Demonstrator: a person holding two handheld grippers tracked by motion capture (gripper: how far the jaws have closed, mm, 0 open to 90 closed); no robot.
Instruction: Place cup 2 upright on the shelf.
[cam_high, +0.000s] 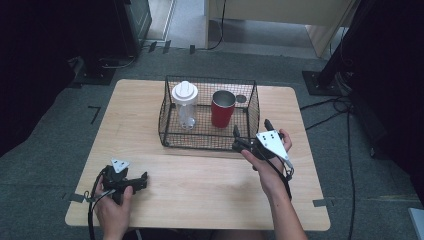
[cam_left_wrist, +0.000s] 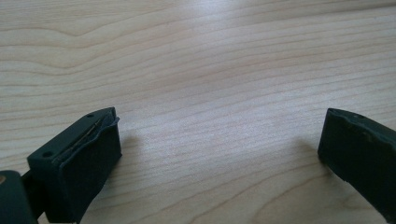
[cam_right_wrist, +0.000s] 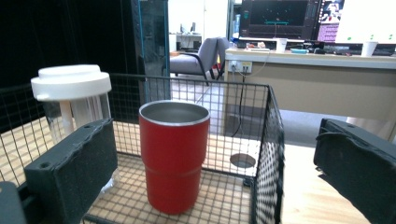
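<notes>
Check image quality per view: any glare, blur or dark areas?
High view: table evenly lit, both far corners almost black. Left gripper view: pale glare on the wood at the top, jaws soft-edged. Right gripper view: red cup sharp, near jaws blurred, white jar lid washed out, left background dark.

light wood-grain table (cam_high: 200, 185), rounded corners, standing on grey carpet floor (cam_high: 45, 165). directly on the table: one black wire basket (cam_high: 172, 135), sitting toward the far edge, roughly centred across the width. relative to the basket: near side of the table is bare wood; a strip of bare top runs left and right of it. left gripper (cam_high: 134, 181) rests low at the table's near-left corner, well apart from the basket; whether it touches the wood cannot be told. tape marks (cam_high: 320, 202) on the floor by the near corners.
</notes>
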